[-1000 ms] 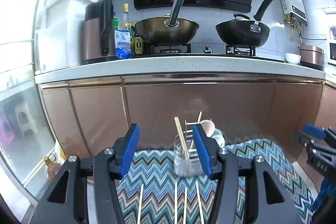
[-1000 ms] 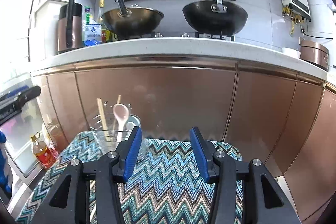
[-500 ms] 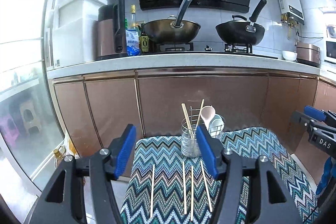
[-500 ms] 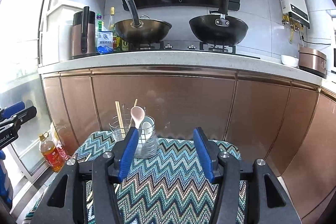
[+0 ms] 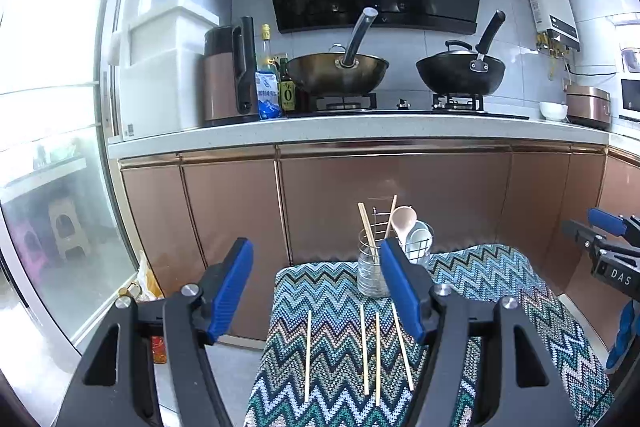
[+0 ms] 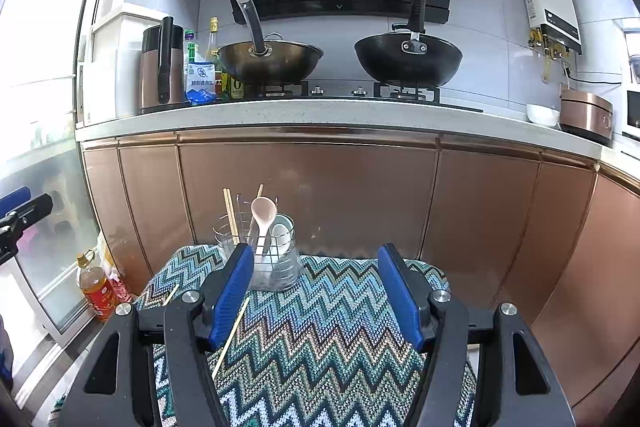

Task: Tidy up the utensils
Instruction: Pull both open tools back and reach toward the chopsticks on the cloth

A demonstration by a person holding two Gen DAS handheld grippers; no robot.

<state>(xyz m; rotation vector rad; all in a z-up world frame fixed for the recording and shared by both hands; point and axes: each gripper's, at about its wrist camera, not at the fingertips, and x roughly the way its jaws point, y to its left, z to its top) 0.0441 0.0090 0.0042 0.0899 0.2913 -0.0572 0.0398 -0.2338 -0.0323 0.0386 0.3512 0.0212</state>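
Left tongs (image 5: 316,291) hovering low in frame, tilted slightly down over the zigzag-clothed bench (image 5: 500,279), blue pads spread, just been widening, nothing between. Right tongs (image 6: 316,295) likewise apart, just been widening, empty. Four chopsticks (image 5: 364,347) lying loose lower centre; glass holder (image 5: 370,275) with spoons (image 5: 402,223) beyond, mid-frame.

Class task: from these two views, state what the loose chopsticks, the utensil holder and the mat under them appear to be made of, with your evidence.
Chopsticks: pale, matt sticks, probably bamboo or wood. Utensil holder: thin shiny wire cage, likely metal, around a see-through cup of glass or plastic. Mat: zigzag woven or knitted fabric, its stitch texture visible.
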